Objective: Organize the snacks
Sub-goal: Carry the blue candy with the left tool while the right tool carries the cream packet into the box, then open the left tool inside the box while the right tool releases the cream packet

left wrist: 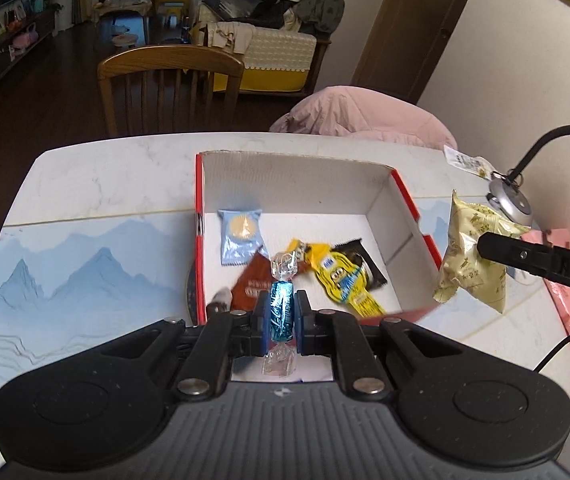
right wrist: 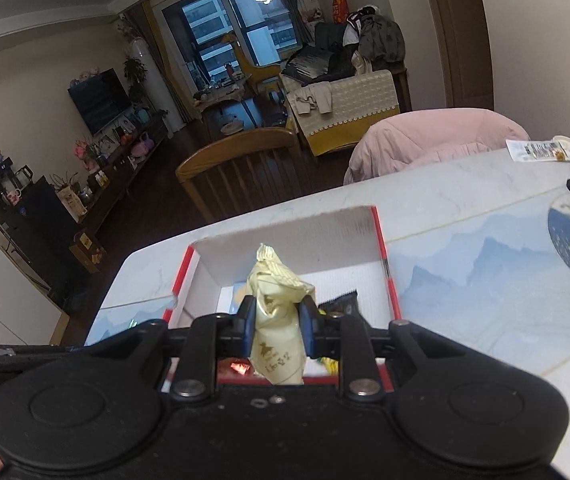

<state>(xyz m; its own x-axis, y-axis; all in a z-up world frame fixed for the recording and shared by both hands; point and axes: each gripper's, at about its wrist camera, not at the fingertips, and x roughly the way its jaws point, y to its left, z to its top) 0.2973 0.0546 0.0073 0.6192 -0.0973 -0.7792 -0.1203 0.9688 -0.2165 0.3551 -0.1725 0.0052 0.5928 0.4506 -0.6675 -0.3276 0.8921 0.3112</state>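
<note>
- Left wrist view: the left gripper (left wrist: pixel 281 316) has its jaws narrowed onto a blue twist-wrapped candy (left wrist: pixel 281 307), pinched across the middle so both twisted ends stick out free, one pointing ahead, one back toward the camera
- That candy hangs above the near edge of the open cardboard box (left wrist: pixel 381 208) with the red rim; I judge it is held there so a release would let it fall inside rather than onto the table (left wrist: pixel 97 184)
- Already lying in the box: a pale blue packet (left wrist: pixel 240 236), a brown packet (left wrist: pixel 251 284), a yellow packet (left wrist: pixel 343 280) and a black packet (left wrist: pixel 359 266), loosely overlapping toward the near side
- Right wrist view: the right gripper (right wrist: pixel 275 322) has its jaws closed around a cream-coloured snack bag (right wrist: pixel 277 320), squeezing it at the waist so the crimped top bulges above the fingers
- From the left camera the same bag (left wrist: pixel 471 256) hangs just outside the box's right wall, above the table, so it likely needs to travel inward before being let go
- A desk lamp (left wrist: pixel 511 200) stands on the table beyond the bag; a swing to the right could brush it
</note>
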